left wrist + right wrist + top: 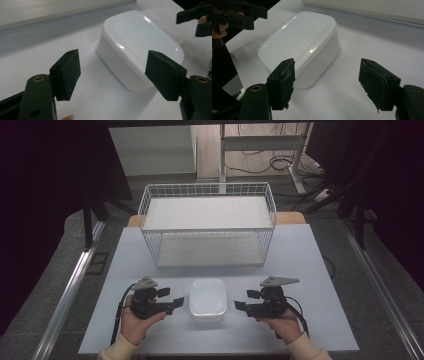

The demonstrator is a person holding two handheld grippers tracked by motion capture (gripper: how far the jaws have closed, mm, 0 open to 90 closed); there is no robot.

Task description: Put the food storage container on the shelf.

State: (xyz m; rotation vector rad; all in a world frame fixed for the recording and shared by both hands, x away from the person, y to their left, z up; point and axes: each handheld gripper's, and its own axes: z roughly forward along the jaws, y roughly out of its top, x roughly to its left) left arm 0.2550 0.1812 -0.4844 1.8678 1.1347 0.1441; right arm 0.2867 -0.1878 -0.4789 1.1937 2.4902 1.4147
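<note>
The left gripper (176, 304) sits just left of the white box (208, 299), which rests lid-on at the near middle of the table (300, 265), in front of the wire basket (207, 225). The right gripper (241, 300) mirrors it on the other side. The step looks like a two-sided approach: both should close in level and together, meeting the box walls below the lid rim so it does not skid or tip. Both claws are spread wide, holding nothing and touching nothing.
</note>
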